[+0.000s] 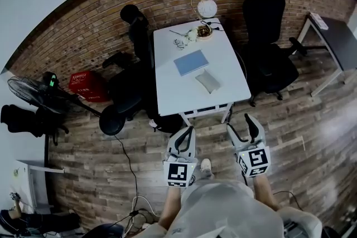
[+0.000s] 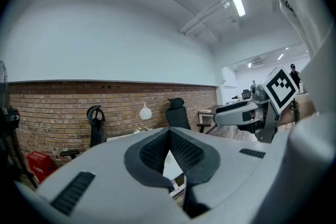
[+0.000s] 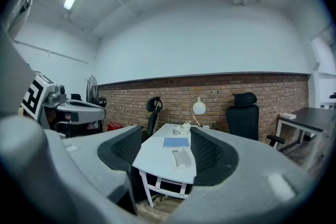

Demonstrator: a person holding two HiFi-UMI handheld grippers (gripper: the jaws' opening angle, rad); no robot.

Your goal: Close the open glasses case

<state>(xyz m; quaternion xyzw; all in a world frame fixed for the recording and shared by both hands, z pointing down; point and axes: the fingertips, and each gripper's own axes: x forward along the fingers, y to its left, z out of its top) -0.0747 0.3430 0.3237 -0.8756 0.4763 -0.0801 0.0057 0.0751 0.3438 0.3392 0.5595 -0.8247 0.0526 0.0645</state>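
You're standing off the table (image 1: 167, 86), hands short of its near edge. Left gripper (image 1: 187, 132) is pinched together, empty; right gripper (image 1: 241, 125) is spread wide, empty too. The case (image 1: 208, 81) lies on the table's near half, long axis running roughly away from you, framed between the right jaws, so that's your closer one

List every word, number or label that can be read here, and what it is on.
No text is readable.
Red box: pale print, too small to read.
Left gripper and right gripper: square markers only, no letters.
Blue book: no print visible on the cover.
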